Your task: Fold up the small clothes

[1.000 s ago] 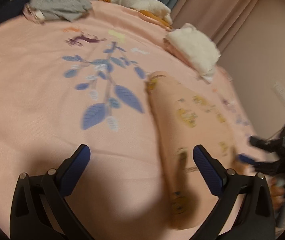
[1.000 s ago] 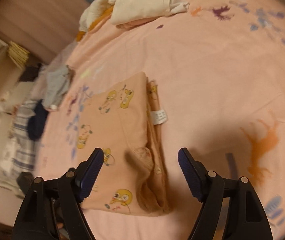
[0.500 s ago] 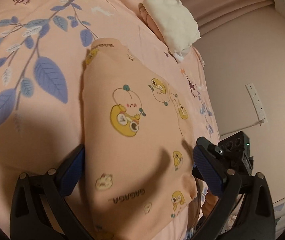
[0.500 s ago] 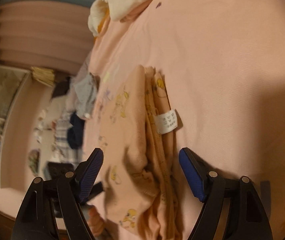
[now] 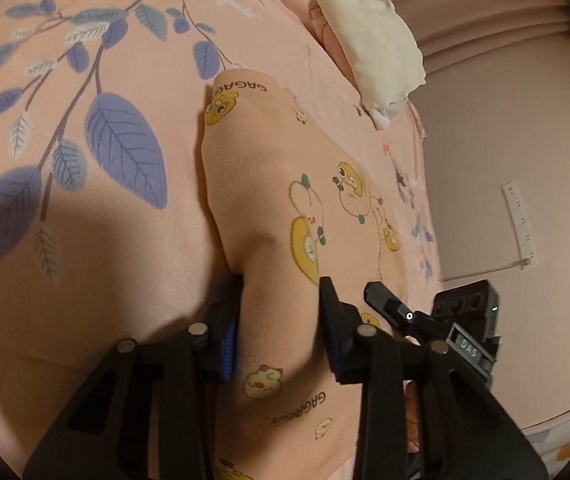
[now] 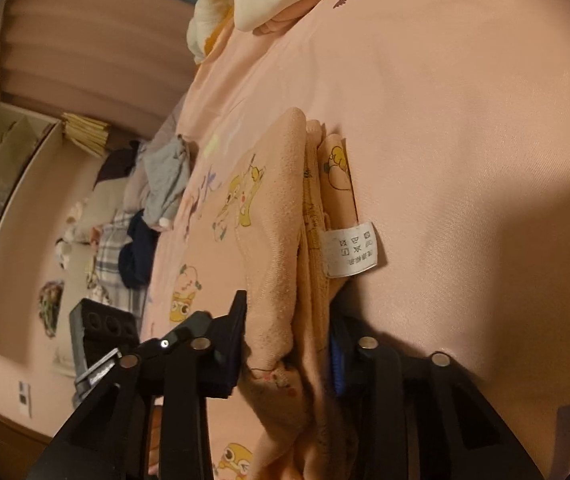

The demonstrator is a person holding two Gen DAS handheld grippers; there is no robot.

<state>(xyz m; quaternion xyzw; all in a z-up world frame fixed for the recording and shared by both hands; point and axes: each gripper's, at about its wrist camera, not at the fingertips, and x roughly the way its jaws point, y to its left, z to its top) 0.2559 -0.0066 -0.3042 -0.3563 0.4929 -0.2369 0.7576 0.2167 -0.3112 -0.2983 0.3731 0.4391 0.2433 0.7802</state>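
Two edges of one folded peach garment (image 5: 281,208) are pinched at once: its near end is clamped by the left hand-held gripper (image 5: 279,320), and the stacked layers beside the white care label (image 6: 351,248) are clamped by the right hand-held gripper (image 6: 287,332). The garment is laid on the pink bed sheet (image 5: 85,280) and is stretched away ahead of both pairs of fingers. The cloth is judged soft, light and limp, so the layers are likely to slide apart unless every ply is caught; the thick folded edges are the best places to be held. Ahead of the left hand-held gripper, well apart from the garment, a white folded pile (image 5: 377,44) is seen. To the left of the right hand-held gripper, a heap of grey and dark clothes (image 6: 157,196) is left near the bed's edge. Nothing is found in the way of the fold.
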